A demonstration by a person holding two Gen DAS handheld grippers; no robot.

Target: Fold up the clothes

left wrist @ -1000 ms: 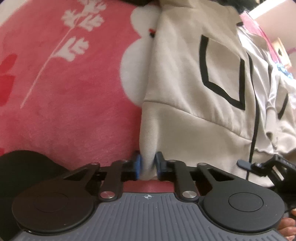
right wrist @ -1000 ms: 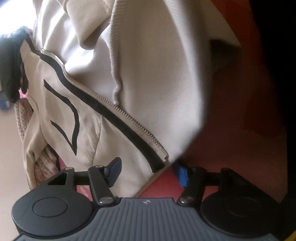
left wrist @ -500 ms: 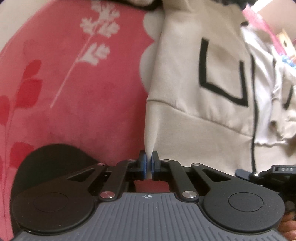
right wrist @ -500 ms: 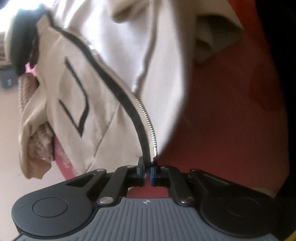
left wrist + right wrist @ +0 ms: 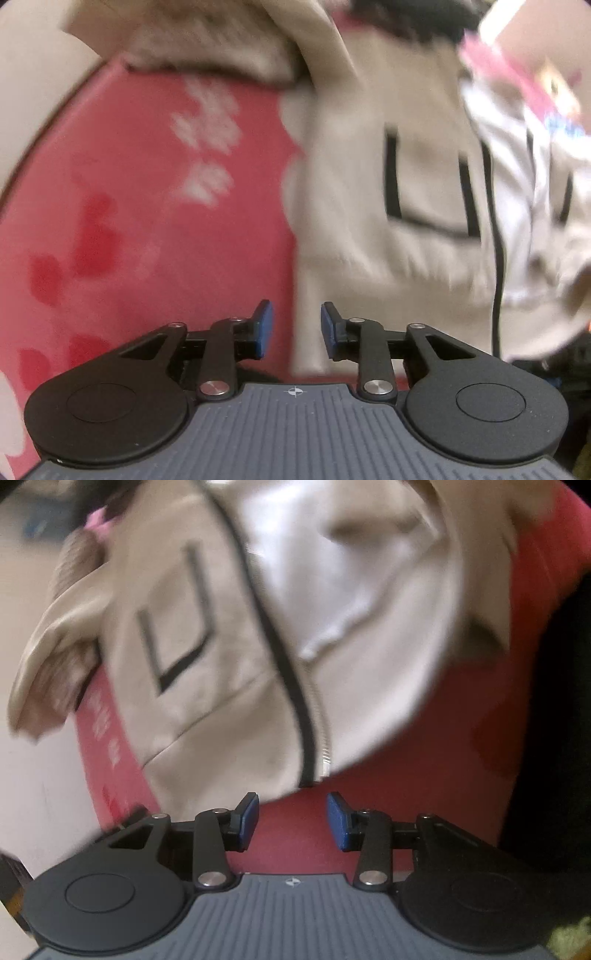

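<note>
both jaws parted before the beige jacket [image 5: 388,110].

We see a red blanket [image 5: 155,229] with blurred white leaf prints [image 5: 207,125] and darker red blotches [image 5: 92,240]. Beyond its edge we see pale floor [image 5: 33,74]. A fuzzy beige-brown item [image 5: 207,55] lies at the blanket's far edge. Pink clutter [image 5: 517,74] sits at the far right, too blurred to identify.

Right gripper [image 5: 291,821] jaws apart, empty, just below beige jacket [image 5: 229,686] zipper hem on red blanket [image 5: 461,738].
</note>
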